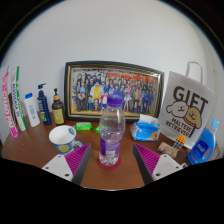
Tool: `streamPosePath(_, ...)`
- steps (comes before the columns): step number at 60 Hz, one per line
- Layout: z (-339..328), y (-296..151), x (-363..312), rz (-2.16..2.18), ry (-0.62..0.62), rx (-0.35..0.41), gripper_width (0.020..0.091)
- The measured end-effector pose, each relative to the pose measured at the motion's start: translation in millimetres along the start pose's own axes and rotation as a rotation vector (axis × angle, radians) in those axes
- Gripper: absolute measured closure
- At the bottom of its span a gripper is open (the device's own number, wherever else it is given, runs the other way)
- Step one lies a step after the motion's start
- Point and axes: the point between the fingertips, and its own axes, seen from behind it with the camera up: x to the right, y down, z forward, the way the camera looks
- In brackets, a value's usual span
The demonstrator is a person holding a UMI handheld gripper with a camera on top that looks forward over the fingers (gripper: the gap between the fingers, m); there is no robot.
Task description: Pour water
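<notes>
A clear water bottle with a purple cap and a pink base stands upright on the brown wooden table, just ahead of my gripper and centred on the gap between the fingers. The fingers, with magenta pads, are spread wide and touch nothing, so the gripper is open. A white cup with a pale blue inside sits left of the bottle, beyond the left finger.
A framed group photo leans on the wall behind. Toothpaste tubes and toiletry bottles line the left. A gift bag, a blue tissue pack and a blue bottle crowd the right.
</notes>
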Motion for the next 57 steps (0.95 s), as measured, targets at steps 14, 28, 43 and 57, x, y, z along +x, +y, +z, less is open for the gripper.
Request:
streamPosePath(14,-137,10,-50,0.020,0.028,-0.141,0.0249)
streamPosePath(28,-231,2,-85,-0.003,0.060,-0.139,0.0250)
streamPosePath(43,-265,-16,-88,-0.010,0.106,-0.099,0.0250)
streamPosePath(57,-267,-27,-95,-0.047,0.115,-0.087,0.0251)
